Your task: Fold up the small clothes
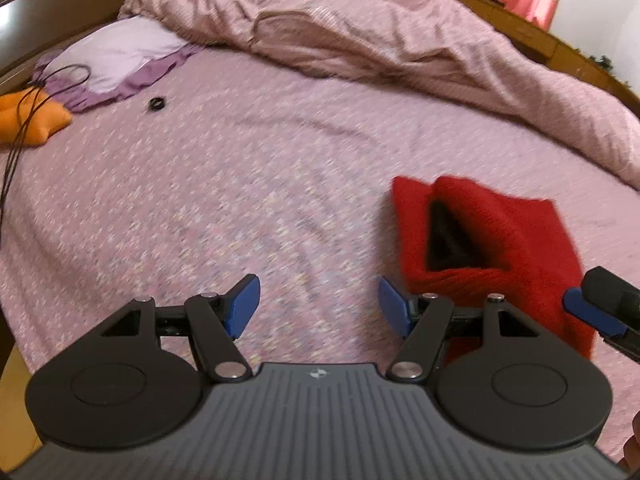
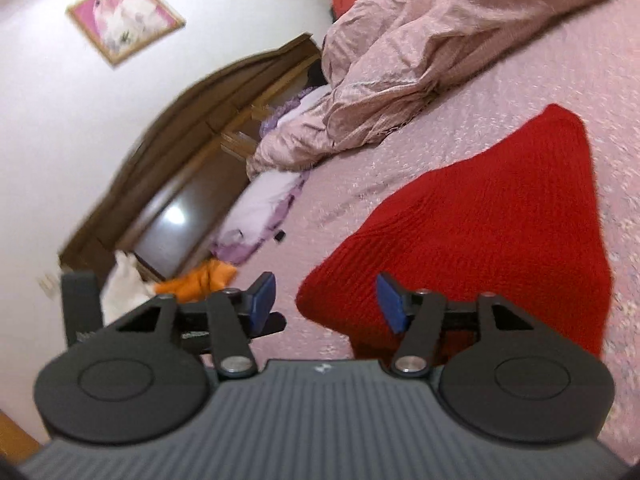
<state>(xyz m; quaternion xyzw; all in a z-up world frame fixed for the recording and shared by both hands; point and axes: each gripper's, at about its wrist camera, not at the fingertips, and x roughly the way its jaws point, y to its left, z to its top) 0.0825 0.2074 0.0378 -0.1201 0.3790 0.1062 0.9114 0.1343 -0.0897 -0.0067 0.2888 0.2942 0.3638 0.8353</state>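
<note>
A red knitted garment [image 1: 500, 248] lies folded on the pink bed sheet [image 1: 240, 200], with a dark opening facing me in the left wrist view. My left gripper [image 1: 318, 306] is open and empty, just left of the garment's near edge. My right gripper [image 2: 326, 300] is open and empty, hovering over the garment's [image 2: 480, 232] near left corner. One of the right gripper's fingers [image 1: 592, 312] shows at the right edge of the left wrist view, beside the garment.
A crumpled pink duvet [image 1: 380, 32] lies across the far side of the bed. A lilac pillow [image 1: 112, 56], an orange cloth [image 1: 28, 120], black cords [image 1: 24, 120] and a small black object [image 1: 157, 104] lie at the far left. A wooden headboard [image 2: 180, 152] stands behind.
</note>
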